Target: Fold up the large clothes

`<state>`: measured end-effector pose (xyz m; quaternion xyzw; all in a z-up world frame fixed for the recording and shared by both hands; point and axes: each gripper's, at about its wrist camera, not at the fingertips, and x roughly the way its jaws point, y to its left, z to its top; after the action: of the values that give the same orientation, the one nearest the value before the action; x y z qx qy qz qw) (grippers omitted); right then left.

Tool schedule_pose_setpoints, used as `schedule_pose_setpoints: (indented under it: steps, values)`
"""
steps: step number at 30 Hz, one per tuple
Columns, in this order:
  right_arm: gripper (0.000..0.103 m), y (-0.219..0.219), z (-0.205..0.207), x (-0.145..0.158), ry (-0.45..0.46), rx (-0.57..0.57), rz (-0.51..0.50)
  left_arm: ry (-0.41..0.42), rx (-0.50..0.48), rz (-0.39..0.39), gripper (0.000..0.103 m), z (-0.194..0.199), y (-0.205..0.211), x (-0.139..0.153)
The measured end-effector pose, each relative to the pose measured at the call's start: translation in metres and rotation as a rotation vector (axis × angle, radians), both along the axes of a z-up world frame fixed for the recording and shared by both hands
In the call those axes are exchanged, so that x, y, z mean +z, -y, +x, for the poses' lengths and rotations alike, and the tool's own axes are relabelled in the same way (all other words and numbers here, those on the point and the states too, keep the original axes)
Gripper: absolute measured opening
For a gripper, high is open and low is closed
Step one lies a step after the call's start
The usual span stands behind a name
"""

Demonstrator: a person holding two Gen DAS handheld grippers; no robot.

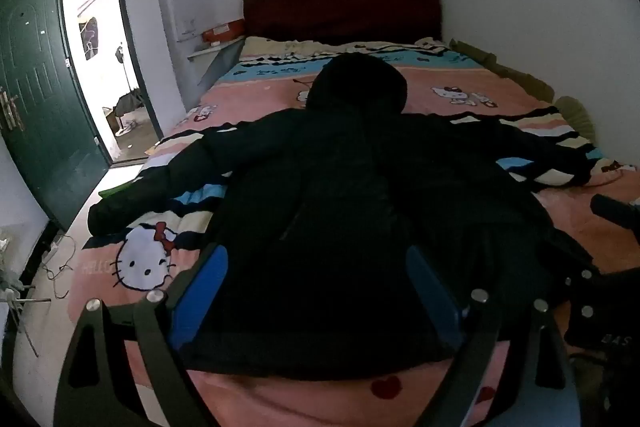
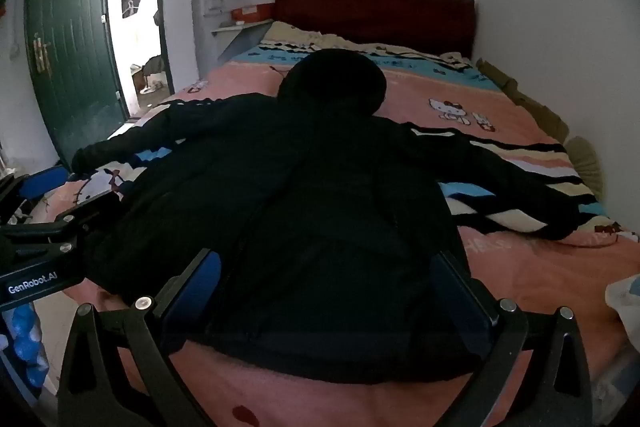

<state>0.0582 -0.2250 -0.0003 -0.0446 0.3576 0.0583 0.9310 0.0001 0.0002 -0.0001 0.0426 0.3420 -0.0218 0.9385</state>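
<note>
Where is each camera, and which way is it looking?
Left wrist view: it sits on the left gripper, looking along its open blue fingers, down over the black jacket on the bed; the right gripper peeks in at the right edge.
Right wrist view: it sits on the right gripper, also open, facing the same way; the left gripper shows at the left edge.
Both share the jacket, bed, headboard and green door.
</note>
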Motion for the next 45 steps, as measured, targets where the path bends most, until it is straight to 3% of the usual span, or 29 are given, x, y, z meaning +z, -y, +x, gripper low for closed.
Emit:
schedule_pose_setpoints:
  steps: [31,45]
  values:
    - [0.103,0.012,-0.003,0.003,0.008,-0.024,0.011,0.002,-0.029,-0.003,0.091,-0.005,0.008,0.003]
    - [0.103,0.011,-0.002,0.002,0.001,-0.025,0.006,-0.045,-0.071,-0.010,0.091,-0.002,0.009,-0.007]
